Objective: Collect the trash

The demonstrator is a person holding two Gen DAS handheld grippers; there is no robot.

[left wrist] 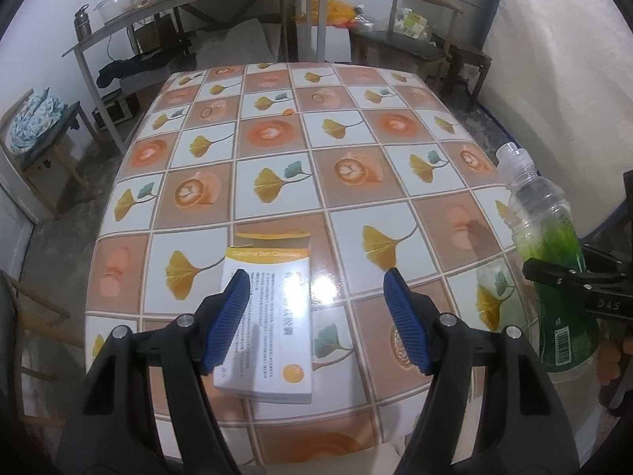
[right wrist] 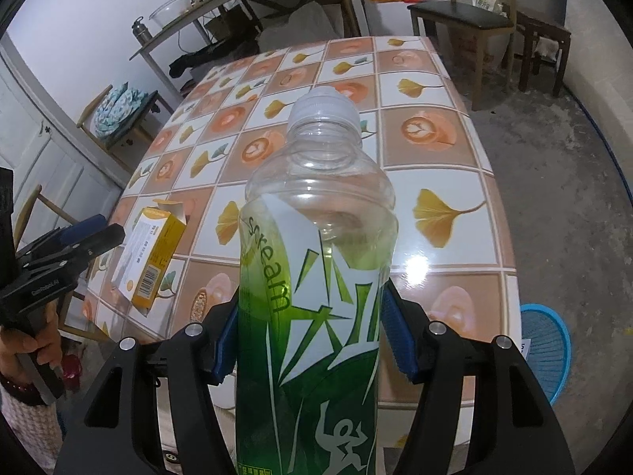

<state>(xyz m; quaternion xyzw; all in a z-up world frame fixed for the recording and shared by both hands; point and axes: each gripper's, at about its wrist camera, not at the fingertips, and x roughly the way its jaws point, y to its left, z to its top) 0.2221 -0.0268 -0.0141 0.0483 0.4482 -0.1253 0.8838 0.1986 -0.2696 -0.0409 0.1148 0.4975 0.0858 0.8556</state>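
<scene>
Left claw [left wrist: 316,289] tilted steeply downward, blue pads spread apart with nothing pressed between them, right claw [right wrist: 308,340] angled down likewise, its pads clamped on both sides of a bottle [right wrist: 316,237], a hand [right wrist: 27,340] gripping the left handle

Clear plastic bottle [right wrist: 316,277] with white screw cap and green-and-white label, empty, held upright between blue pads of the right claw [right wrist: 312,332] above the near edge of the tiled-pattern bench [right wrist: 443,182]. White-and-yellow medicine box [left wrist: 269,324], flat on its broad face near the front edge of the bench, end flap open at the far end, printed text and barcode showing, well apart from the bottle.
</scene>
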